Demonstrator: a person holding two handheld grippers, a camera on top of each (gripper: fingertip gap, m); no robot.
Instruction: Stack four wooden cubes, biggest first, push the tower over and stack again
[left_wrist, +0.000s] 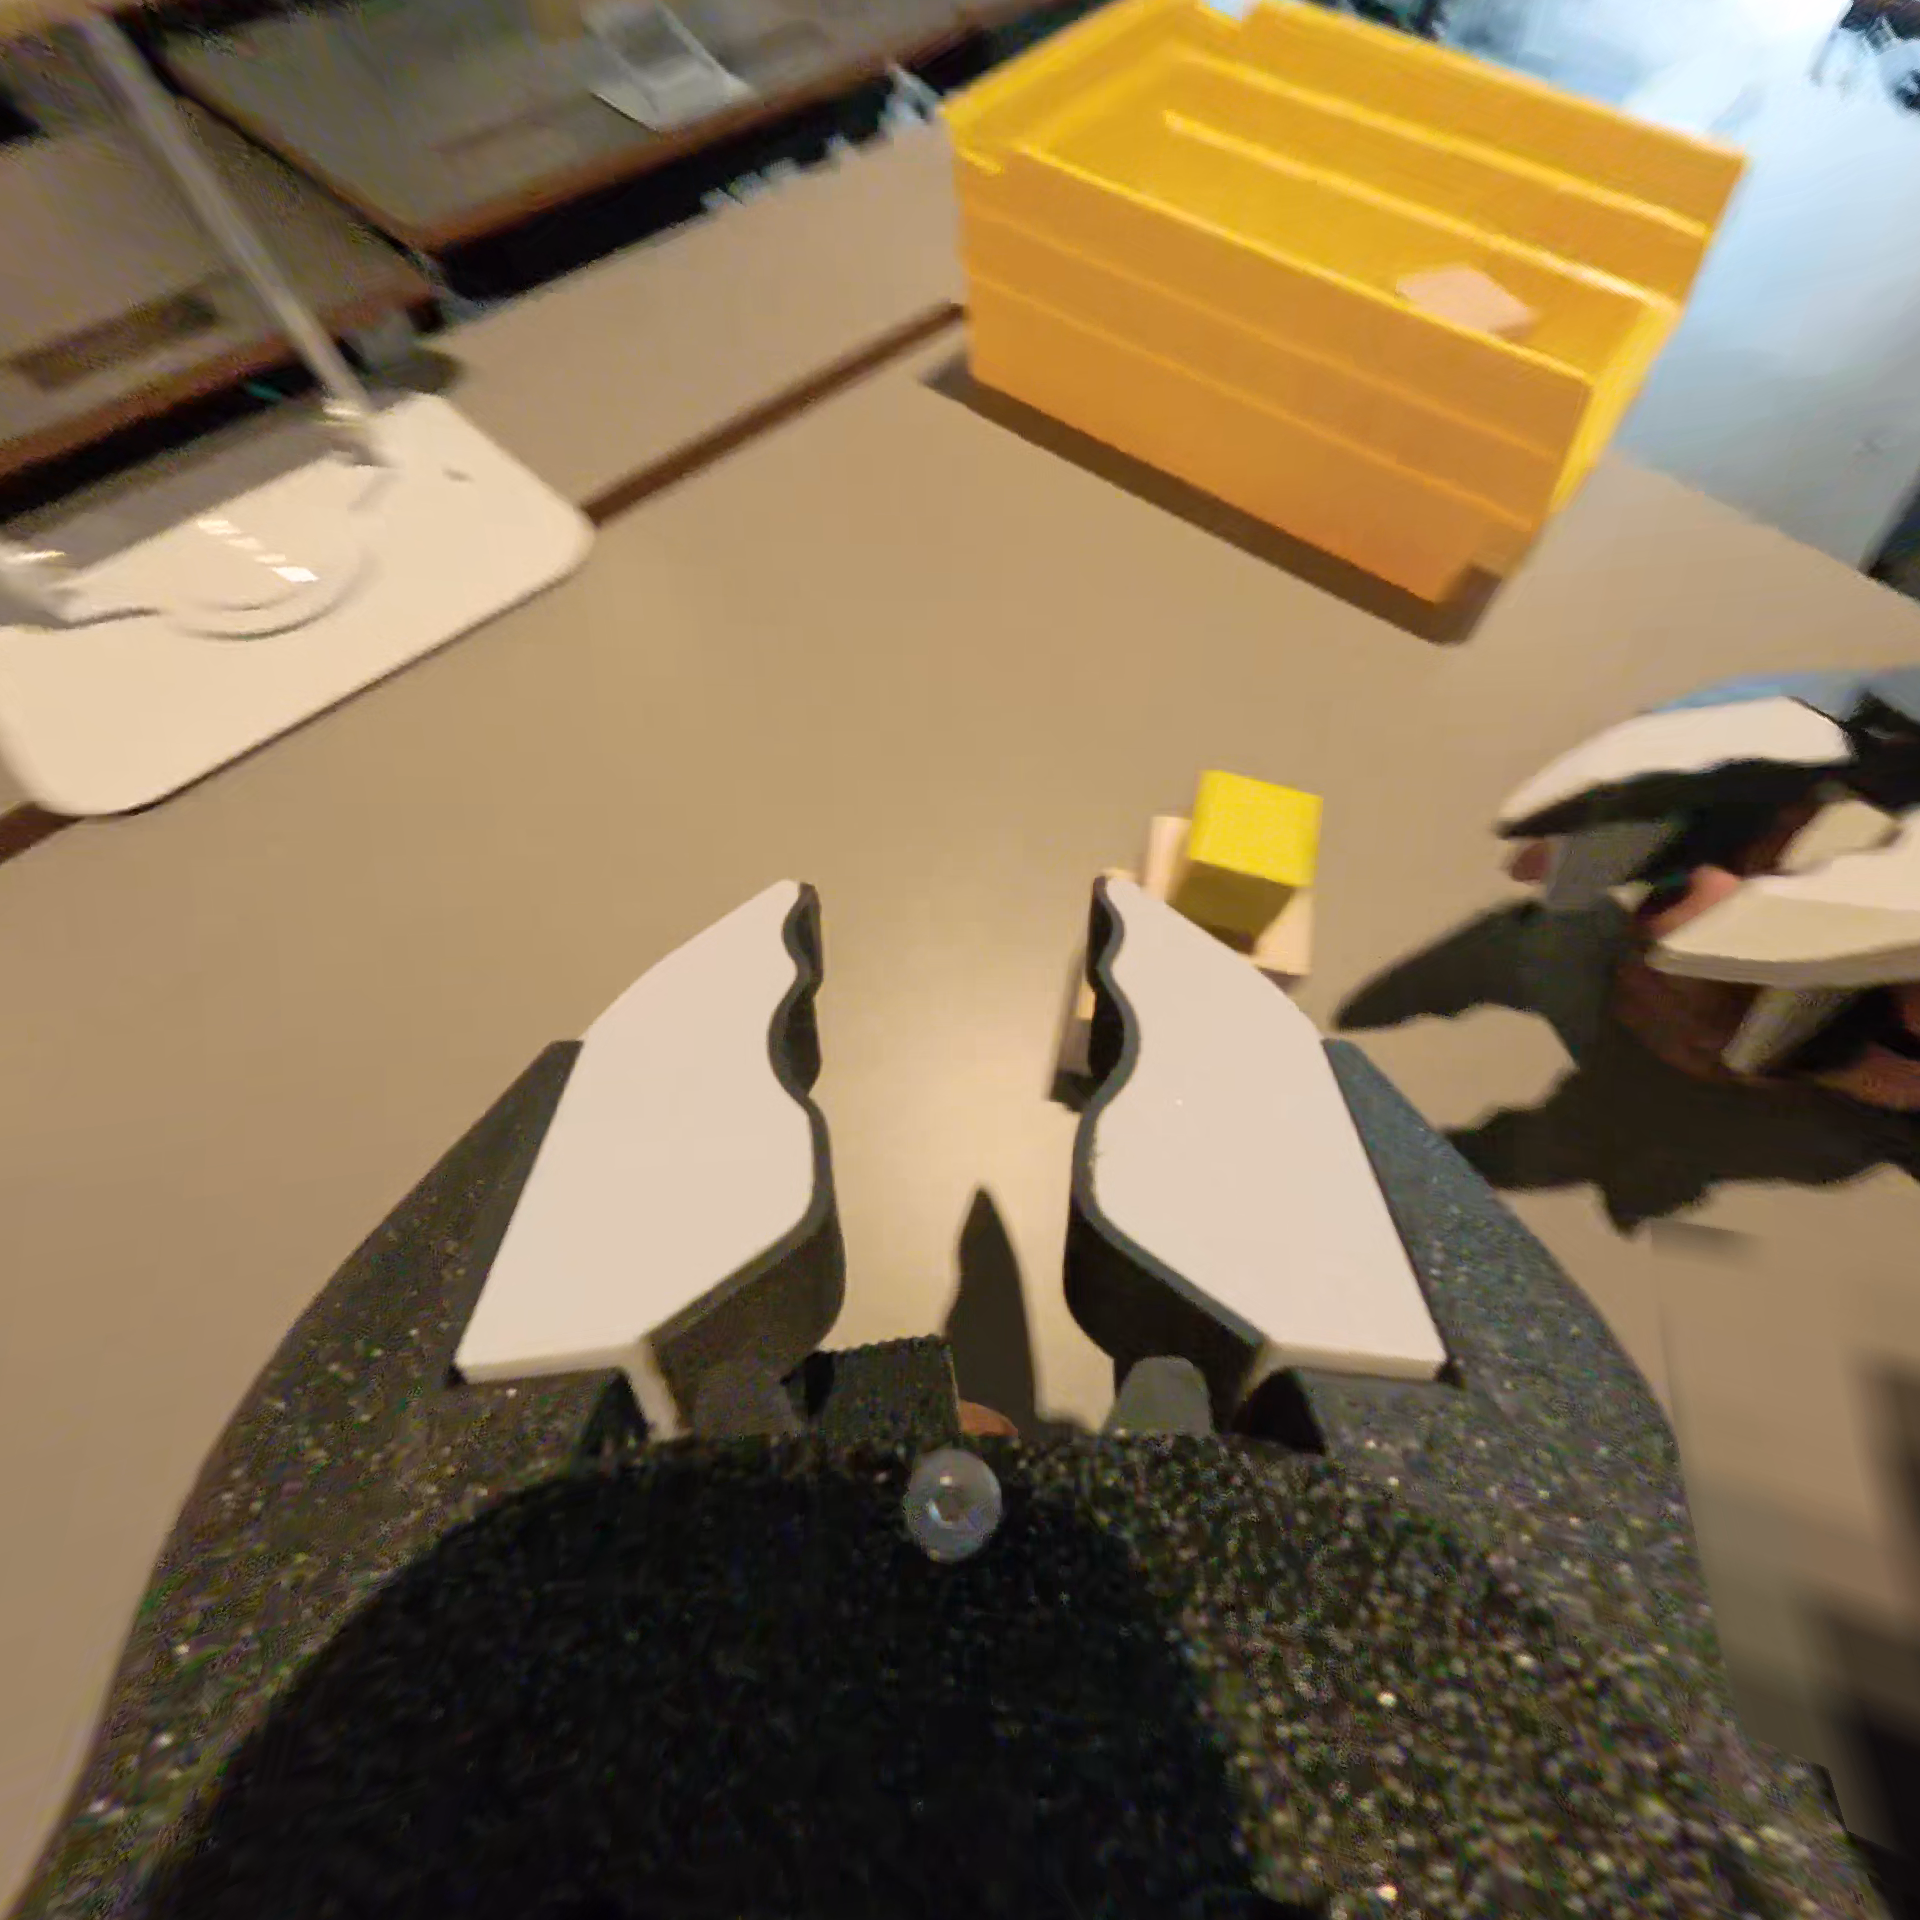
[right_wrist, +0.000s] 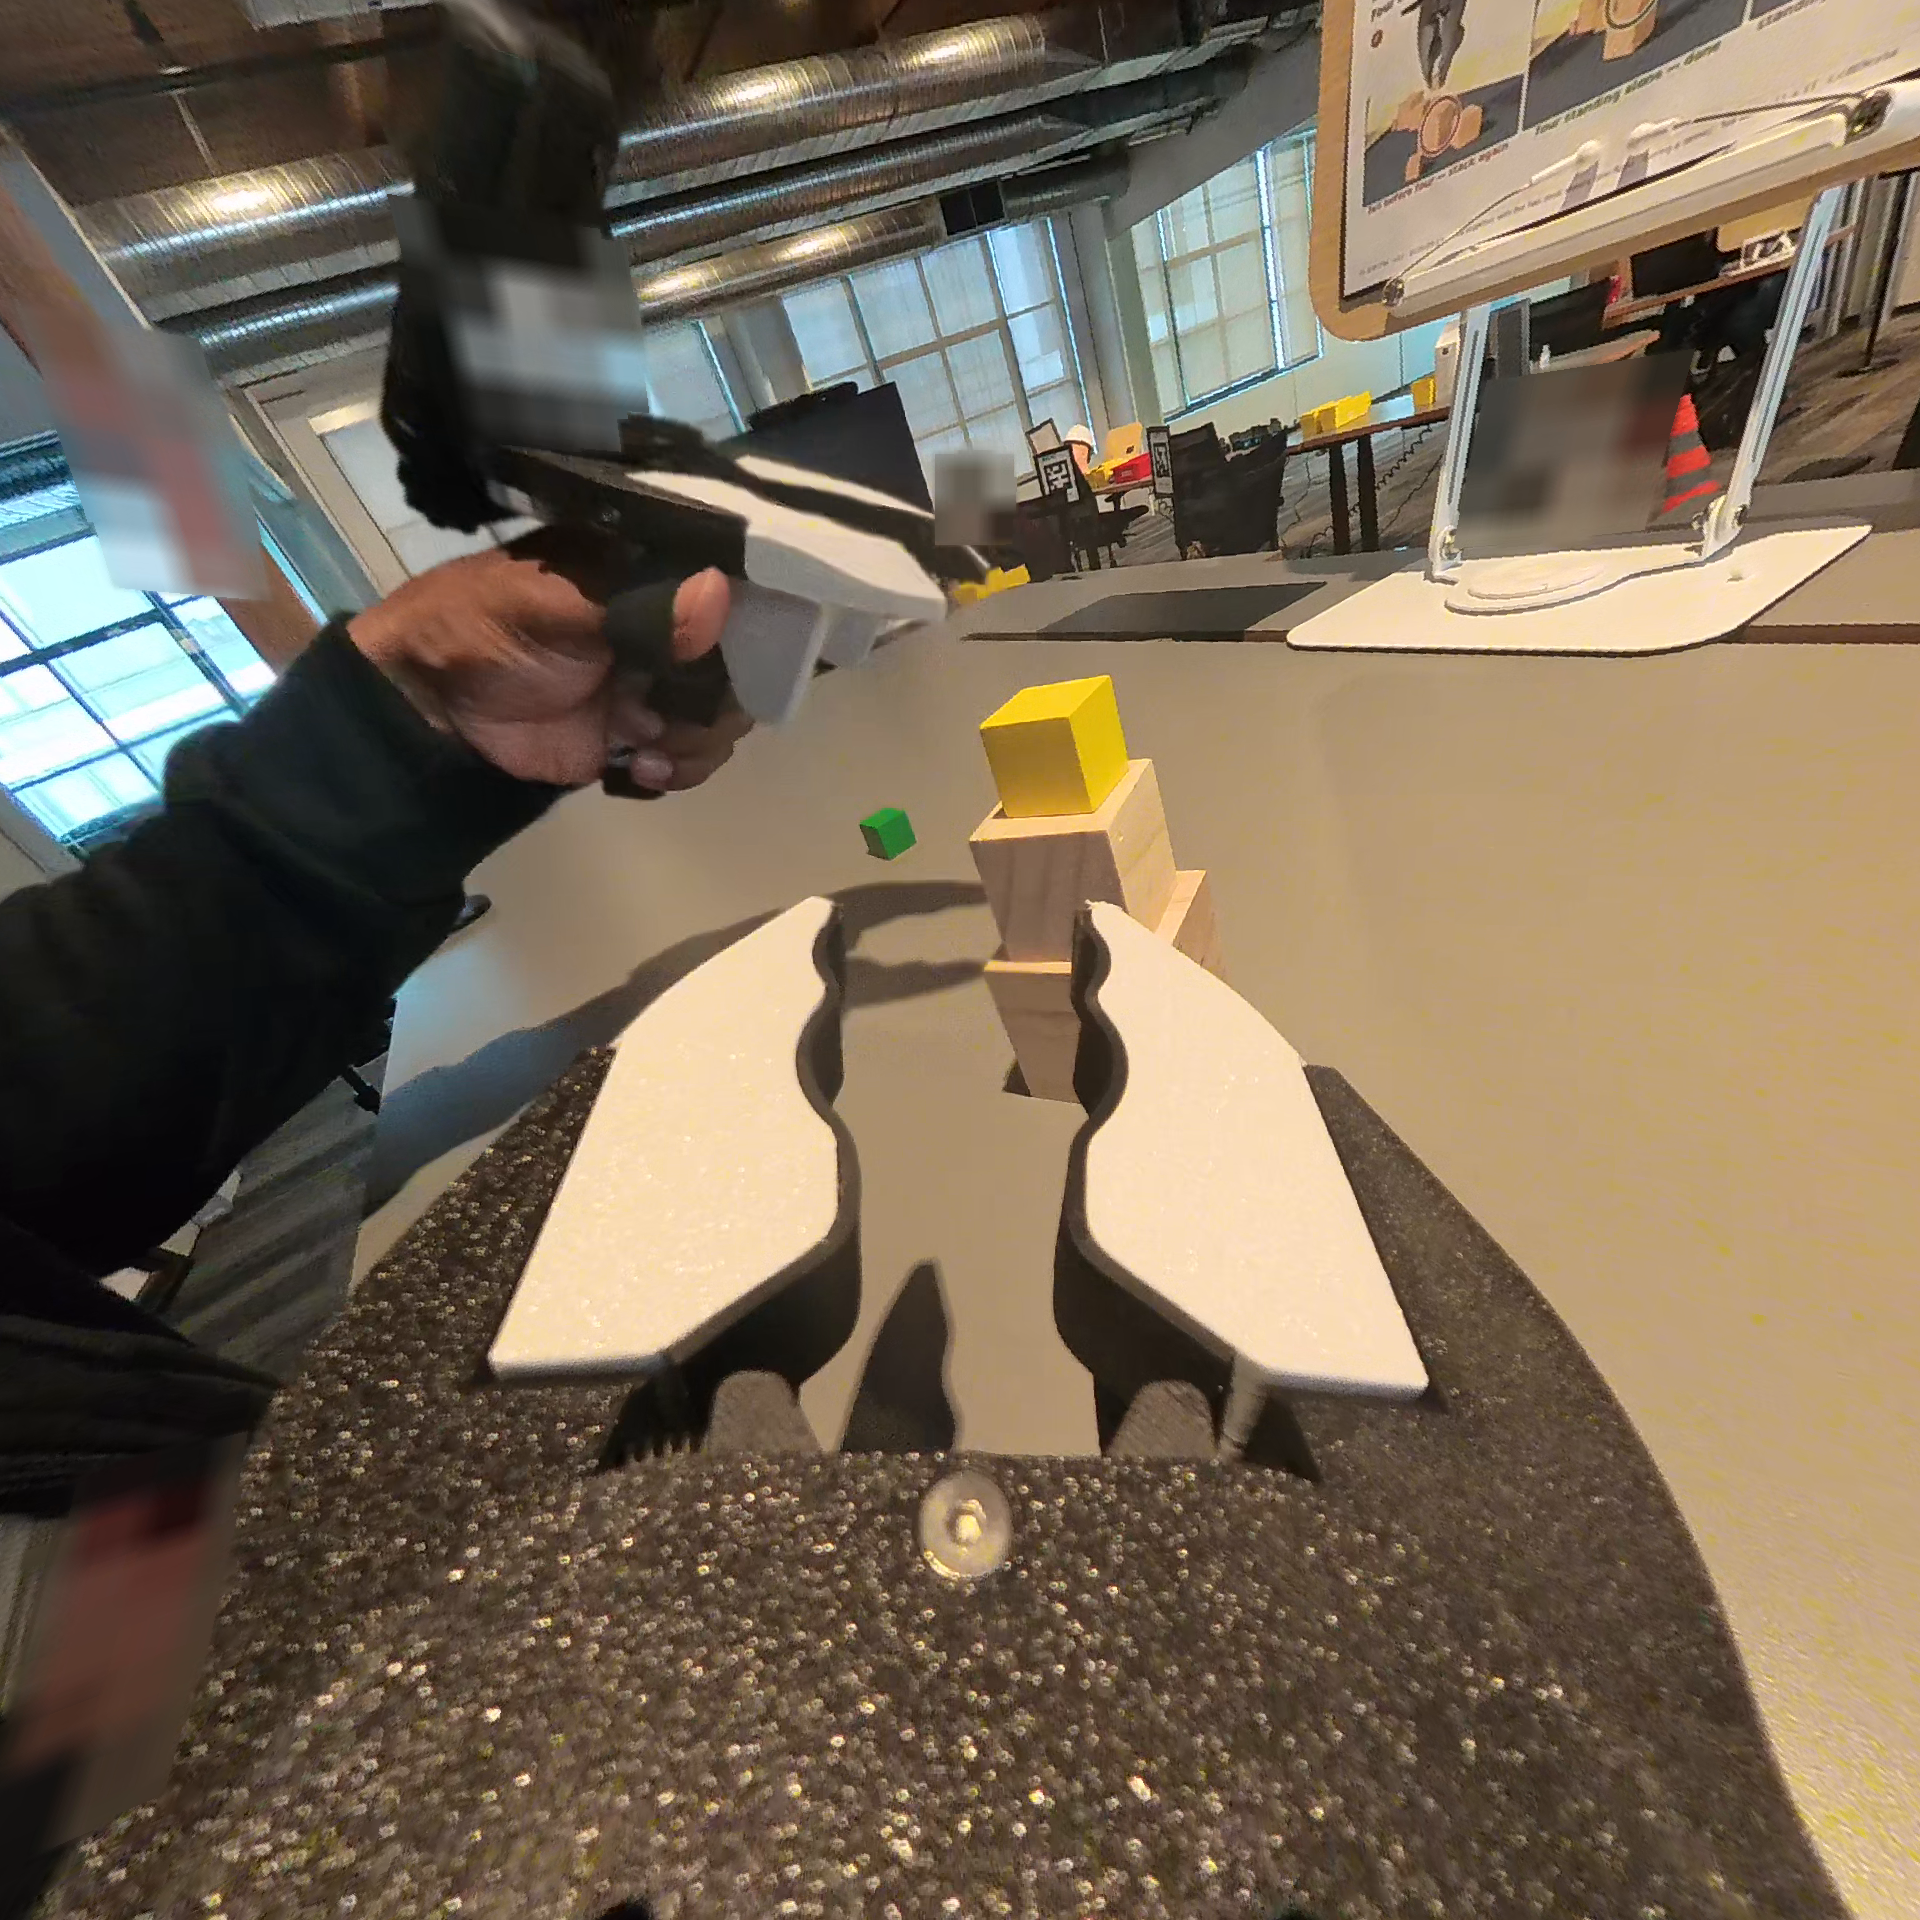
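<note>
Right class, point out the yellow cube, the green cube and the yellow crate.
yellow cube (right_wrist: 1055, 750): right wrist view, front face.
green cube (right_wrist: 888, 832): right wrist view, its middle.
yellow crate (left_wrist: 1278, 416): left wrist view, near side wall.

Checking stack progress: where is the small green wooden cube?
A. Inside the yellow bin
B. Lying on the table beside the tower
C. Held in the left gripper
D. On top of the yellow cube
B: the small green wooden cube lies on the grey table, apart from the three-cube tower topped by the yellow wooden cube.
</note>
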